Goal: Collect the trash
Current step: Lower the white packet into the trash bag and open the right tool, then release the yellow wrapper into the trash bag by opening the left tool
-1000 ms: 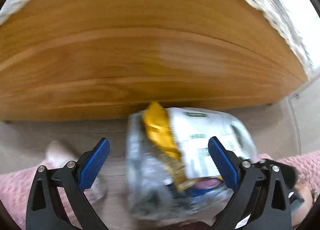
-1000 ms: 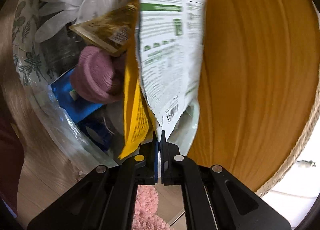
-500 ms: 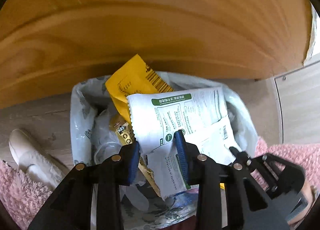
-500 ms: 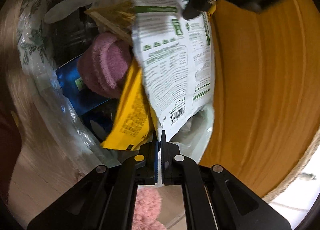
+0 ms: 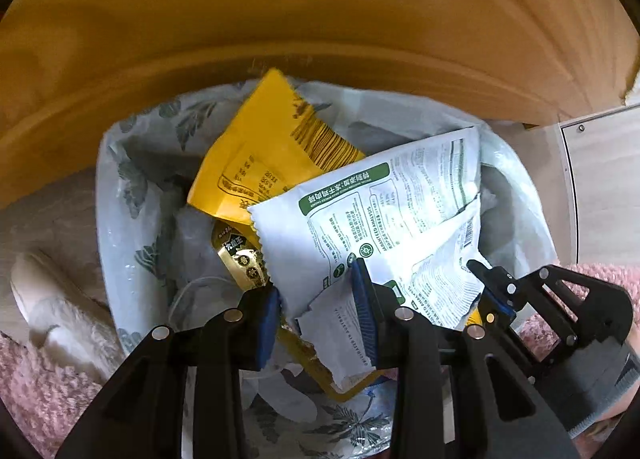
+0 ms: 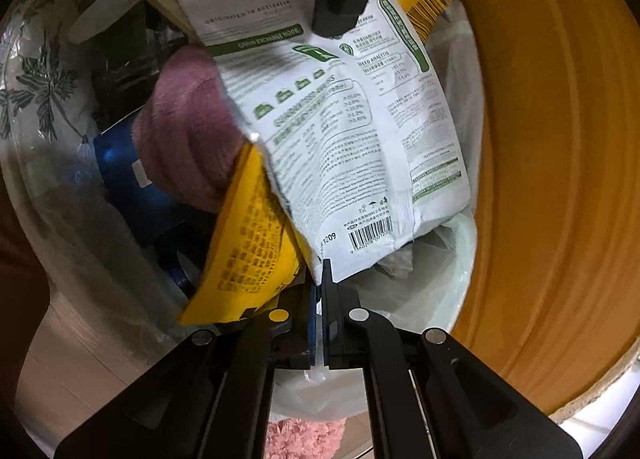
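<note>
Wooden panel behind, leaf-printed plastic trash bag (image 5: 120,195) below.
Both my tongs, left (image 5: 320,307) and right (image 6: 320,259), pinch the white-green printed pouch (image 5: 384,219); next, release inside bag.

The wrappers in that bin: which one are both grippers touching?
The white wrapper with green print; the yellow wrapper and gold wrapper lie under it.

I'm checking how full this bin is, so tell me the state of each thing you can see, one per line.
Trash bag: open, nearly full.
White food pouch: torn open, crumpled, on top of the trash.
Yellow packet: sticking up out of the trash.
Pink fluffy item: bunched up inside the bag.
Left gripper: jaws partly closed around the white food pouch.
Right gripper: shut on the white food pouch's corner.
</note>
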Demonstrator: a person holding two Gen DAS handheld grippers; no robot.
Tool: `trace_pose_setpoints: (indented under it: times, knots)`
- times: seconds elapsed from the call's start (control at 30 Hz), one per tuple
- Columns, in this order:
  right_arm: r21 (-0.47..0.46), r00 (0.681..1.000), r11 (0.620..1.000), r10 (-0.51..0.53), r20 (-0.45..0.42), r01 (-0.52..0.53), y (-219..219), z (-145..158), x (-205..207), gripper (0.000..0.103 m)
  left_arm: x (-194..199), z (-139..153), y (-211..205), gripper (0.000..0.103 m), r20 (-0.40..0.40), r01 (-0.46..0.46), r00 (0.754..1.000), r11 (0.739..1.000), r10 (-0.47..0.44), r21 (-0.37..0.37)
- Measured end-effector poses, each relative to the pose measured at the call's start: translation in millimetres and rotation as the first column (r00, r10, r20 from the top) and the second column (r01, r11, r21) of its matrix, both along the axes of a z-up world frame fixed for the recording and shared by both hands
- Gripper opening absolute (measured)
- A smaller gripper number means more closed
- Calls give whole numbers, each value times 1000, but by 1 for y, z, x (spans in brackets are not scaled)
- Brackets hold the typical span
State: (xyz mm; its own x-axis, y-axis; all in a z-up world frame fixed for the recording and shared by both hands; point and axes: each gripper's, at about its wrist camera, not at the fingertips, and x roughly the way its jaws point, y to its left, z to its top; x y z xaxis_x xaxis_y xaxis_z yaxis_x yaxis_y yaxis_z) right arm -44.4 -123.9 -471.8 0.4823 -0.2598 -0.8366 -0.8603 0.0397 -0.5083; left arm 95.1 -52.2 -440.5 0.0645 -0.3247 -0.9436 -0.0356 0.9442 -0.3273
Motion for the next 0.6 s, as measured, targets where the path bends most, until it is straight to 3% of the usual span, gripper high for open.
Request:
trace_pose_setpoints:
  times: [0.2,0.4,0.5,0.57,0.6]
  knots:
    - [0,1000,1000,5,5,-5,3,-7,-9,2,3,-15,-10,32,-23,19,1000,1000,-19,18]
    - [-3,998,1000,-3,55,3,-5,2,-25,7,5,4,-21,34,29,12,1000,1000,-13,8]
    - [10,998,999,-51,48,50,-9,8,-26,20,2,17,-14,36,43,-10,999,1000,10,-17]
    - [26,996,997,-72,51,70,-15,16,-26,44,1,22,-8,39,47,-22,999,1000,23,-21]
    - [45,995,996,-84,48,82,-15,21,-25,47,-1,28,-7,43,54,-30,998,999,32,-35]
